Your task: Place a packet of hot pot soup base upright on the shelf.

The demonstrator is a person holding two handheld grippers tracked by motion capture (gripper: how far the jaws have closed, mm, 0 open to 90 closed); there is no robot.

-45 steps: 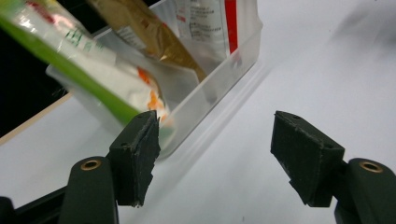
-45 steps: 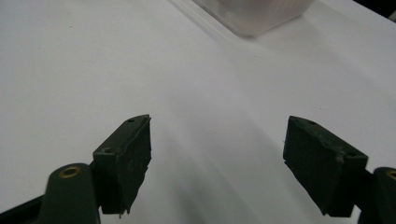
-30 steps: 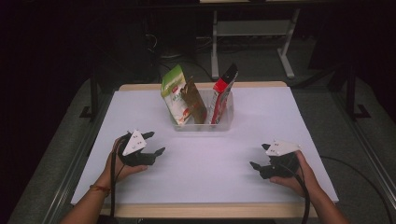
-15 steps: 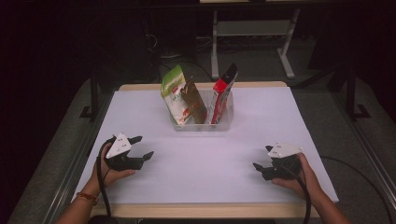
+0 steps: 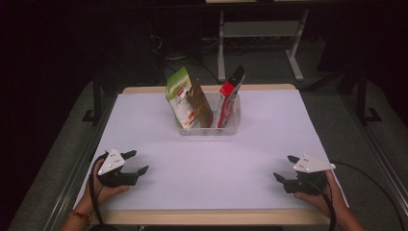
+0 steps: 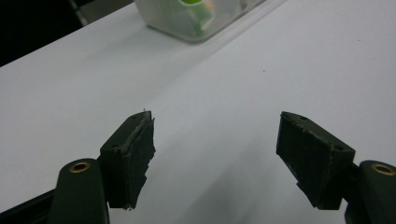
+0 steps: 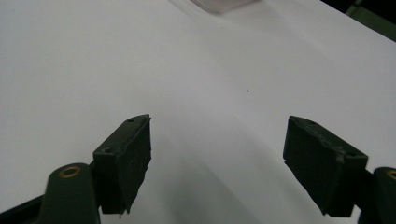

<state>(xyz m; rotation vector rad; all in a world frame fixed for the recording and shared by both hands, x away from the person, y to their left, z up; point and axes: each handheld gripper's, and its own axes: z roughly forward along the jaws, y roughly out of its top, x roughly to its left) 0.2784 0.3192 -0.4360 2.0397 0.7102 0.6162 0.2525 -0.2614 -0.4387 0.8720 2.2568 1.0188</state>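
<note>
A clear plastic bin (image 5: pixel 210 128) stands at the middle back of the white table (image 5: pixel 211 168). In it a green pouch (image 5: pixel 179 96), a brown pouch (image 5: pixel 200 103) and a red pouch (image 5: pixel 227 98) stand upright. My left gripper (image 5: pixel 136 162) rests low near the front left corner, open, with nothing between its fingers. My right gripper (image 5: pixel 284 167) sits near the front right corner, also open and holding nothing. In the left gripper view the gripper (image 6: pixel 215 140) points across bare table toward the bin (image 6: pixel 196 18). In the right gripper view the gripper (image 7: pixel 219 140) frames bare white surface.
A wooden edge (image 5: pixel 211 217) borders the table at the front. Dark floor and a white metal stand (image 5: pixel 260 33) lie beyond the far side. Cables (image 5: pixel 370 178) trail off from the grippers. Wide bare surface separates both grippers from the bin.
The left gripper has slid left and toward the table's front edge. The right gripper has shifted a little to the right. The bin and pouches have not moved.
</note>
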